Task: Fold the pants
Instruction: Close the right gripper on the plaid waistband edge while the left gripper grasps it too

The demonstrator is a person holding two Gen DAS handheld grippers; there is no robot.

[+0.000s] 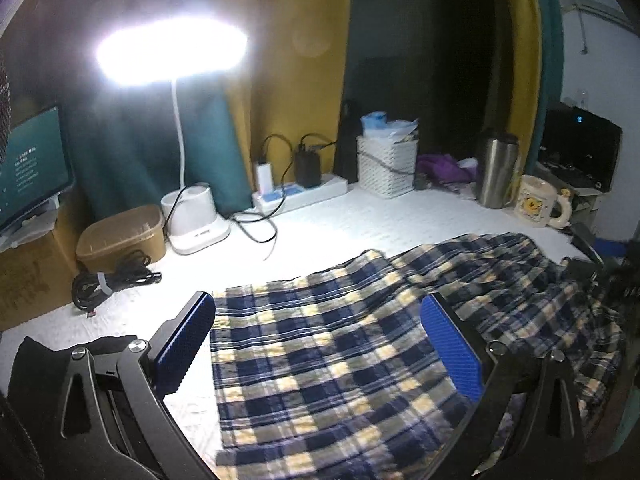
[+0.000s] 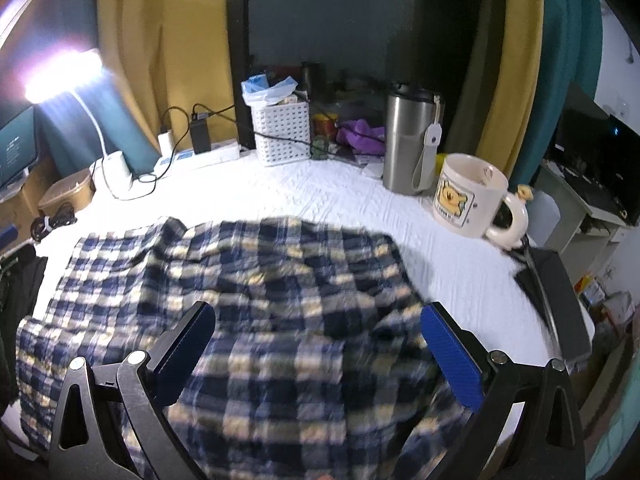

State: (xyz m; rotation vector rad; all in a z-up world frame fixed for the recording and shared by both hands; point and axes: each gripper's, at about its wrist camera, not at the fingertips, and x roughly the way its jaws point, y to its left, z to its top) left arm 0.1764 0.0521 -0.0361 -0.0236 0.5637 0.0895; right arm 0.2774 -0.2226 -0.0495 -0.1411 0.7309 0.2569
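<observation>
Navy, yellow and white plaid pants (image 1: 340, 344) lie spread on the white textured table cover (image 1: 328, 224), rumpled toward the right. My left gripper (image 1: 316, 344) hovers open over the pants' left part, its blue pads (image 1: 452, 356) wide apart with nothing between them. In the right wrist view the same pants (image 2: 248, 292) look blurred and bunched. My right gripper (image 2: 320, 352) stands open above their right part, holding no cloth.
At the back stand a lit desk lamp (image 1: 172, 52), a power strip (image 1: 300, 196), a white basket (image 2: 280, 132), a steel tumbler (image 2: 412, 140) and a cartoon mug (image 2: 472, 196). A brown lidded box (image 1: 120, 236) and cable bundle (image 1: 112, 284) sit left. A dark object (image 2: 556, 300) lies at the right edge.
</observation>
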